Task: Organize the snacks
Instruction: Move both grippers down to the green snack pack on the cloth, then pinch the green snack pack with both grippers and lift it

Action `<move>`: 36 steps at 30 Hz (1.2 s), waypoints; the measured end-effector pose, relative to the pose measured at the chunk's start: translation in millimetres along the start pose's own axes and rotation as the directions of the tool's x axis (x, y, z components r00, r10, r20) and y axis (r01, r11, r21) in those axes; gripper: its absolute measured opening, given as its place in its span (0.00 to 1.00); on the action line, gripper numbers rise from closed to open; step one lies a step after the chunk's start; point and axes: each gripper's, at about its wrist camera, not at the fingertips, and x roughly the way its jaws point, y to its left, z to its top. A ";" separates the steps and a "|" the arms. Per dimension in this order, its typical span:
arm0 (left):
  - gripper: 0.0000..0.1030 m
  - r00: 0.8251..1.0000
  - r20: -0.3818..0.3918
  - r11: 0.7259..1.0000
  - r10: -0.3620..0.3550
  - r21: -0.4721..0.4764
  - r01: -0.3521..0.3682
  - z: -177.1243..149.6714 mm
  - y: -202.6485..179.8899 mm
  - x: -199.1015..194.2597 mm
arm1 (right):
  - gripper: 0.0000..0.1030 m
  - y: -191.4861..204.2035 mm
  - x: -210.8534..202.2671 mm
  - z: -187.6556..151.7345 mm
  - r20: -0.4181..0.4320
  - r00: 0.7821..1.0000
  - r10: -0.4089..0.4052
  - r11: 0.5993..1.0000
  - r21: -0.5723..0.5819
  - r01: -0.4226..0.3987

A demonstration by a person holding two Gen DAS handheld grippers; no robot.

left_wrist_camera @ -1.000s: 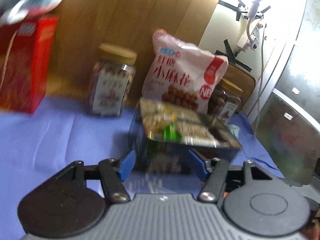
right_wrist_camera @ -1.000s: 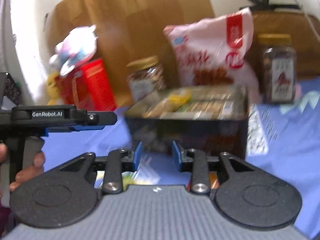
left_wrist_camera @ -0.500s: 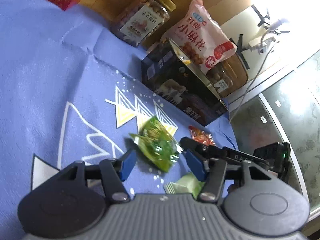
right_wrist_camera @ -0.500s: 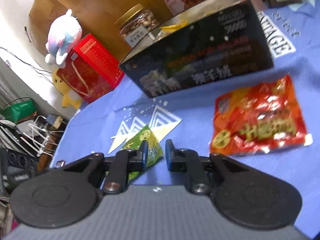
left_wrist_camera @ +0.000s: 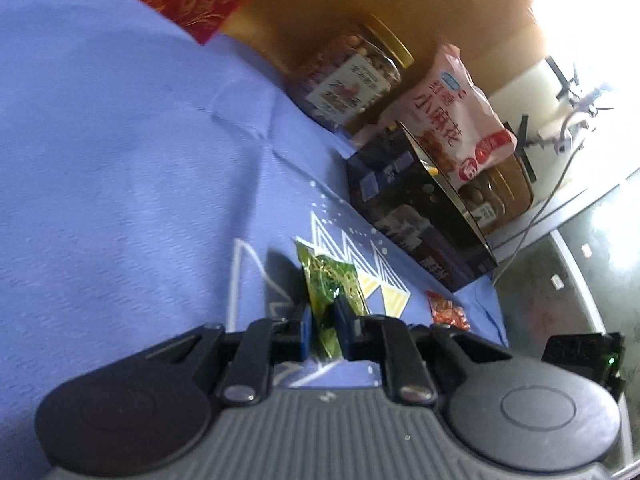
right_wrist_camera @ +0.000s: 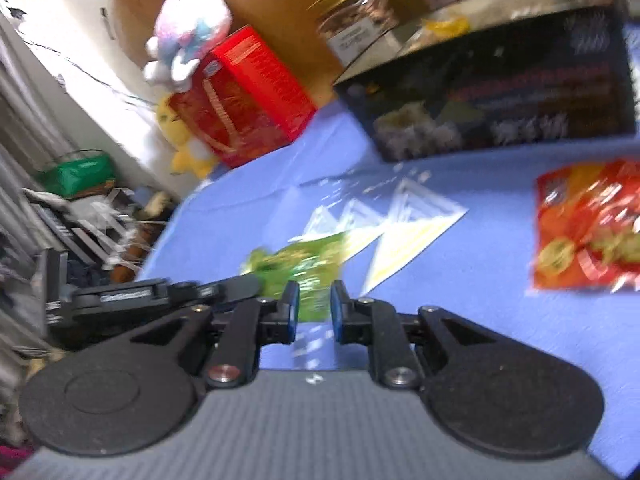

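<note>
My left gripper [left_wrist_camera: 323, 326] is shut on a green snack packet [left_wrist_camera: 332, 284] and holds it just above the blue cloth [left_wrist_camera: 120, 160]. The same green packet [right_wrist_camera: 304, 264] shows in the right wrist view, with the left gripper's body to its left. My right gripper [right_wrist_camera: 313, 308] is nearly shut with nothing between its fingers, just in front of the packet. A red snack packet [right_wrist_camera: 588, 232] lies on the cloth to the right; it also shows in the left wrist view [left_wrist_camera: 448, 312]. A dark open box [left_wrist_camera: 420, 216] of snacks stands behind.
Behind the box stand a pink snack bag [left_wrist_camera: 452, 120], a nut jar [left_wrist_camera: 352, 76] and a second jar [left_wrist_camera: 496, 196]. A red box [right_wrist_camera: 240, 100] with a plush toy [right_wrist_camera: 188, 28] stands at the left. The cloth's left edge [right_wrist_camera: 168, 232] drops to floor clutter.
My left gripper has closed on the green packet and lifted one end of it. My right gripper has moved left, so the red packet now sits farther right in its view.
</note>
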 end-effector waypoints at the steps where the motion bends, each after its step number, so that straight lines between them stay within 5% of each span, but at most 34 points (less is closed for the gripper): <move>1: 0.13 1.000 0.002 1.000 -0.001 -0.003 0.001 0.4 1.4 -1.3 | 0.20 -1.6 1.5 1.2 0.004 1.000 -0.016 1.000 0.004 0.016; 10: 0.14 0.998 0.002 0.993 -0.060 -0.106 0.060 6.8 27.6 -3.2 | 0.20 2.9 27.6 10.6 -0.104 0.995 0.001 0.999 -0.046 -0.005; 21: 0.12 0.998 0.044 0.994 -0.041 -0.097 0.045 7.4 29.3 -10.1 | 0.20 6.0 45.9 21.4 -0.133 0.991 0.020 0.999 -0.039 -0.025; 26: 0.10 0.979 0.066 0.972 -0.195 -0.117 0.202 1.8 29.3 -28.3 | 0.20 12.0 40.0 14.0 -0.106 0.994 0.002 0.998 -0.066 -0.009; 30: 0.10 0.969 0.092 0.964 -0.229 -0.115 0.238 0.0 28.5 -39.4 | 0.45 10.7 41.7 13.2 -0.114 0.990 0.081 0.996 -0.031 -0.085; 36: 0.10 0.956 0.092 0.943 -0.277 -0.165 0.289 -0.5 32.6 -38.4 | 0.49 7.6 49.5 12.2 -0.163 0.958 0.236 0.970 0.103 -0.221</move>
